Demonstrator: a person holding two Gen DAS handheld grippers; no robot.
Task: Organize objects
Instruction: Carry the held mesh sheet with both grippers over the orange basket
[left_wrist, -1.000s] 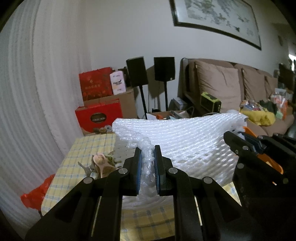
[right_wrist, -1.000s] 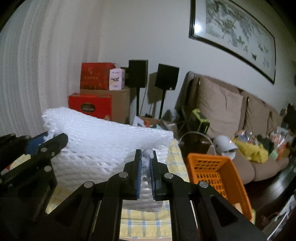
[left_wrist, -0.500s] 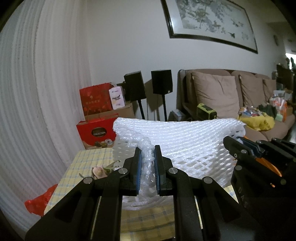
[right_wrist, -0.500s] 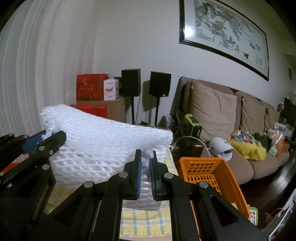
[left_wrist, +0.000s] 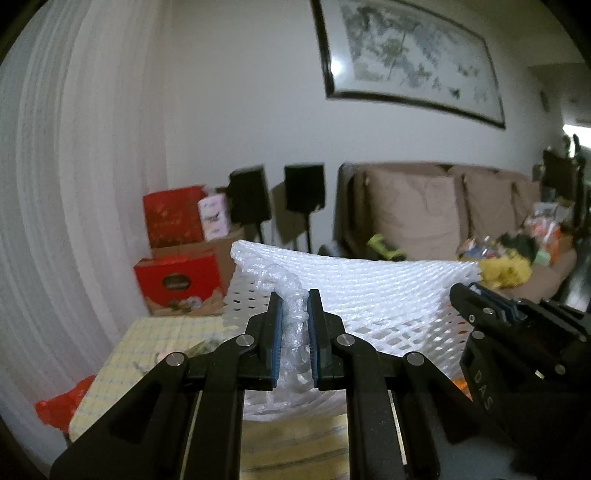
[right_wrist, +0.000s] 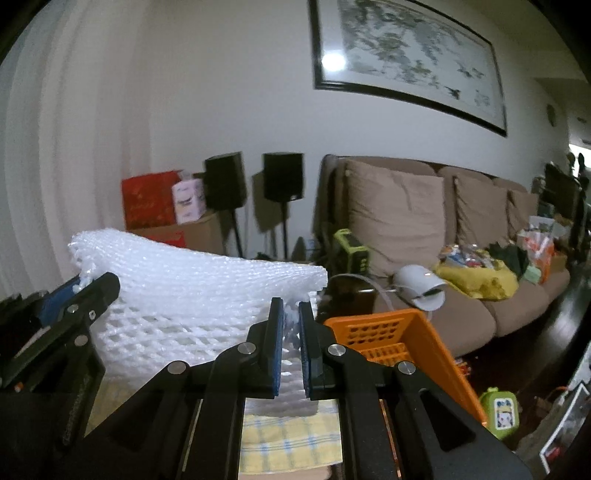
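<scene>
Foam net (left_wrist: 369, 291) above table (left_wrist: 147, 339), basket (right_wrist: 402, 339) to its right.

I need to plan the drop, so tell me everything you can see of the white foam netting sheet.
The white foam netting sheet looks like soft expanded foam mesh with diamond-shaped holes, doubled over along its top edge. It hangs stretched between both grippers above the yellow checked tablecloth. The left gripper is shut on one bunched, twisted corner; the right gripper is shut on the opposite corner. The top edge sags slightly between them. Whether the lower edge touches the cloth I cannot tell. The orange basket stands beside it on the right.
</scene>
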